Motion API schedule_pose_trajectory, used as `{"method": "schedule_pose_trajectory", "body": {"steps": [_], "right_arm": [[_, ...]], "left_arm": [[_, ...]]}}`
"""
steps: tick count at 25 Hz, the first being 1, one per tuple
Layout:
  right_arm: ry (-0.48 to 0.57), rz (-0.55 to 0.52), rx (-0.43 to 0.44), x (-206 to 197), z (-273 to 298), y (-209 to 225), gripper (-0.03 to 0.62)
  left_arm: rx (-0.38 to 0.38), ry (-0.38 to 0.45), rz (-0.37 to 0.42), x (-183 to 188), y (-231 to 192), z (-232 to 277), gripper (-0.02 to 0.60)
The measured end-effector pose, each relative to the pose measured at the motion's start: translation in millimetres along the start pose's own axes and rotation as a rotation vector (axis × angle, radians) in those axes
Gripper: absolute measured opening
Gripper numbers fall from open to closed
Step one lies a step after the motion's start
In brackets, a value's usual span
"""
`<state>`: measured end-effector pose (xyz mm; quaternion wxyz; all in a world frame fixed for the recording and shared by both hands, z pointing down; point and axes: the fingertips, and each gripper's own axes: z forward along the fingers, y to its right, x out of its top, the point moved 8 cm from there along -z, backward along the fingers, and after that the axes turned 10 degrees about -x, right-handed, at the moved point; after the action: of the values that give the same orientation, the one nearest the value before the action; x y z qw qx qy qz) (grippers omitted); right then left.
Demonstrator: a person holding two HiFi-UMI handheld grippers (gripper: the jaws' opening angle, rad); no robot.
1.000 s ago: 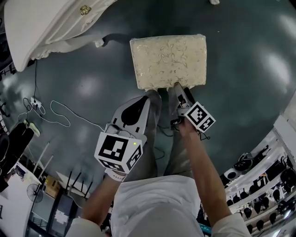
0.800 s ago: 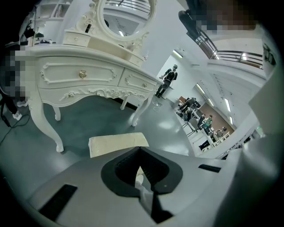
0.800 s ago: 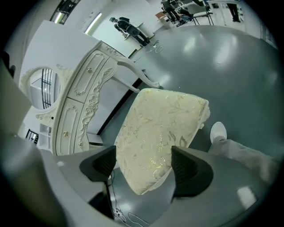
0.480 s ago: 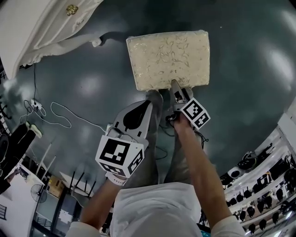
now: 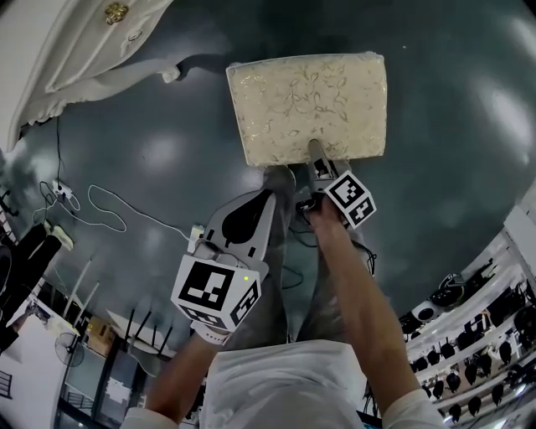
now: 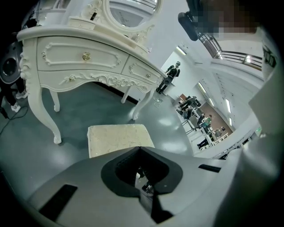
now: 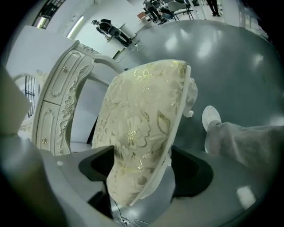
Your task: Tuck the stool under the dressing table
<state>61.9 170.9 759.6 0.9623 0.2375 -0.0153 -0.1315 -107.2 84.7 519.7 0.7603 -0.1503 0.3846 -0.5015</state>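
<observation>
Head view: the stool (image 5: 306, 105), cream cushion w/ gold leaf pattern, stood on the dark grey floor (image 5: 444, 126). It was out in the open, well apart from the white dressing table (image 5: 84, 50) at top left, not under it. The R gripper (image 5: 315, 149) reached onto the stool's near edge. The L gripper (image 5: 268, 198) hung short of the stool, clear of it, over the person's grey trouser leg (image 5: 276, 276). A thin white cable (image 5: 109, 209) lay on the floor at left.

Left gripper view: the L gripper's jaws were pressed together at the tips, nothing in them. Beyond them was the stool, then bare floor, then the dressing table w/ curved legs & an oval mirror (image 6: 133, 11) on top.

Right gripper view: the R gripper's jaws were spread wide & had just been opening. The cushion's near edge sat between the two pads, not pinched as far as I could see. The dressing table showed behind at left; a white shoe (image 7: 211, 117) was on the floor near a stool leg at right.
</observation>
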Motion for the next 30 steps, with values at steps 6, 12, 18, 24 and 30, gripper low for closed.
{"method": "schedule_pose_trajectory", "body": {"steps": [6, 12, 18, 24, 30], "right_arm": [[0.009, 0.018, -0.008, 2.0, 6.1, -3.2, 0.397], [0.036, 0.02, -0.001, 3.1, 7.2, -3.4, 0.391], [0.03, -0.008, 0.076, 24.8, 20.4, -25.8, 0.376], [0.038, 0.002, 0.105, 49.7, 34.2, -62.3, 0.362], [0.028, -0.03, 0.13, 64.3, 56.1, -98.7, 0.351]], "left_arm": [[0.008, 0.003, -0.015, -3.9, -8.5, -2.6, 0.009], [0.013, 0.014, -0.014, -0.3, -15.1, -5.0, 0.008], [0.024, 0.019, -0.028, -2.0, -14.4, -4.8, 0.008], [0.029, 0.028, -0.021, 15.7, -3.4, 6.6, 0.008], [0.075, 0.084, -0.044, 40.7, -13.8, 4.4, 0.008]]}}
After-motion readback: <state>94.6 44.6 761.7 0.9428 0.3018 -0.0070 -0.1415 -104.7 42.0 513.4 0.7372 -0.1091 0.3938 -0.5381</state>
